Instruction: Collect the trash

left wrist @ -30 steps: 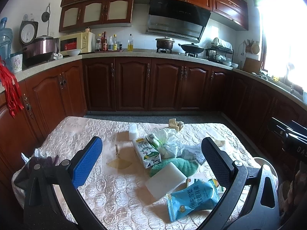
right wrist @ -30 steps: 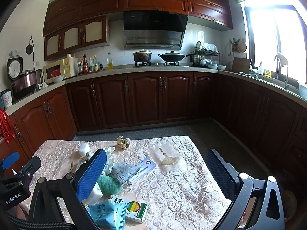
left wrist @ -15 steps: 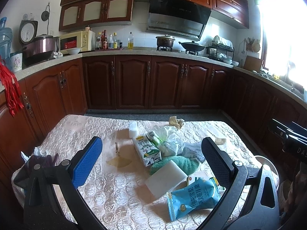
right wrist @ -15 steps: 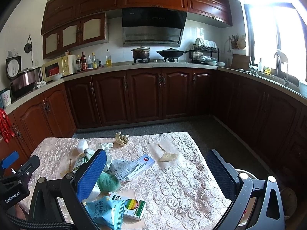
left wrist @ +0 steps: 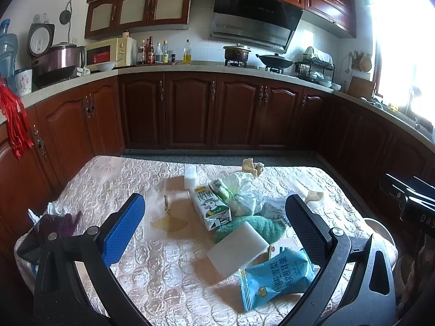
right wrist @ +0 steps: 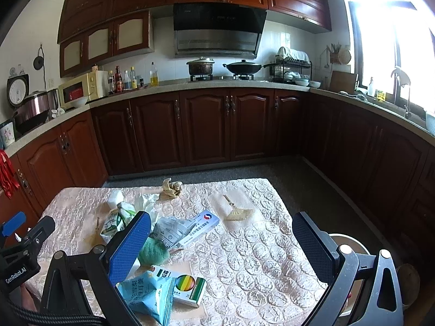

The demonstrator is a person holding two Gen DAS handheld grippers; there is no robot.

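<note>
Both wrist cameras hover close above the near edge of the bench, facing the far cabinets. The left one sits further left; both share the blue snack bag.

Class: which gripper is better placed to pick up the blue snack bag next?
Left, probably. The blue snack bag lies just under the open left gripper; the right gripper, also open, has it off to its left.

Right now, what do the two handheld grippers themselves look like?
Both the left gripper and right gripper are black frames with silver pivot screws. One finger has a blue dimpled pad, the other a black textured pad. White "GenRobot.AI" lettering marks the left body.
</note>
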